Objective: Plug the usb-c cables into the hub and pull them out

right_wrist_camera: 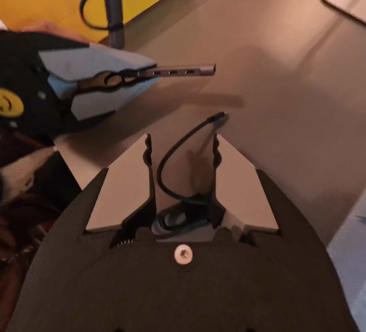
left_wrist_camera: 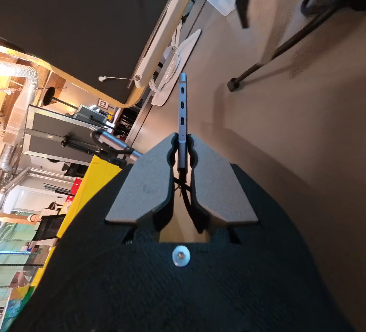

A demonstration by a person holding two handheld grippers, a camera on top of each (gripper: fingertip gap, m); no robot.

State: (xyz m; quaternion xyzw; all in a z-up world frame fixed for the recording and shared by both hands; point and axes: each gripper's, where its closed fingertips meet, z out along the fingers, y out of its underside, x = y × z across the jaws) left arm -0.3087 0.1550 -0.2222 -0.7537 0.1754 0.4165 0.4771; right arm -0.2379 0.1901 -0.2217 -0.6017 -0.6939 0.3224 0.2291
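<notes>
Left gripper point(left_wrist_camera: 182, 136) pinches grey USB-C hub point(left_wrist_camera: 182, 104), three ports exposed. Right gripper point(right_wrist_camera: 181, 136) stands spread above black USB-C cable point(right_wrist_camera: 178, 156) on table point(right_wrist_camera: 277, 84).

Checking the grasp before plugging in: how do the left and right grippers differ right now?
The left gripper is shut on the slim grey metal hub, while the right gripper is open and holds nothing. The left grips the hub with its ports exposed; the right has only the loose black cable lying on the table between its fingers. Both have grey-faced fingers on black bodies.
</notes>
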